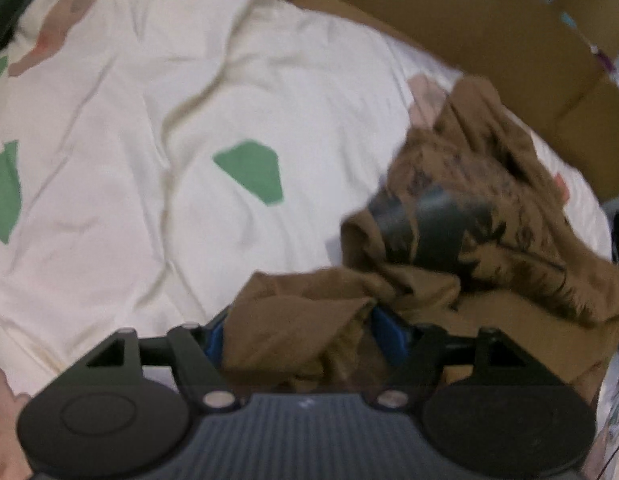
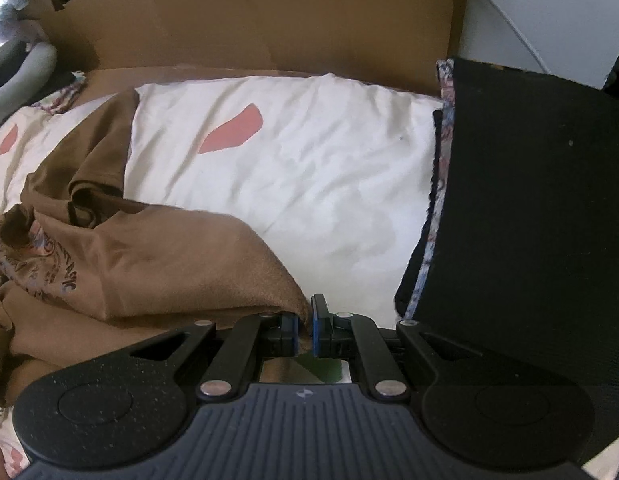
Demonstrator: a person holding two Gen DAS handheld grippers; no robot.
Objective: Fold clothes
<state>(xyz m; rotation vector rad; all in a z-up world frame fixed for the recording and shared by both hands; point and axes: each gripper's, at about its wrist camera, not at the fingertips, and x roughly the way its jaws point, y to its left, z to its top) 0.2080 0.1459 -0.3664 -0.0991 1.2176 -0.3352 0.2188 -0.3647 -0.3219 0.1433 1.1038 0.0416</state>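
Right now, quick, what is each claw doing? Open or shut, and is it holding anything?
Left claw: open wide, with the brown shirt bunched between its pads, not pinched.
Right claw: shut on an edge of the brown shirt.

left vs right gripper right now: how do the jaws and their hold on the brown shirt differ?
The left gripper has its jaws wide apart, with bunched brown shirt lying loose between them. The right gripper has its jaws shut, pinching a thin edge of that shirt. Both have blue pads and point down at the patterned cream bedding.
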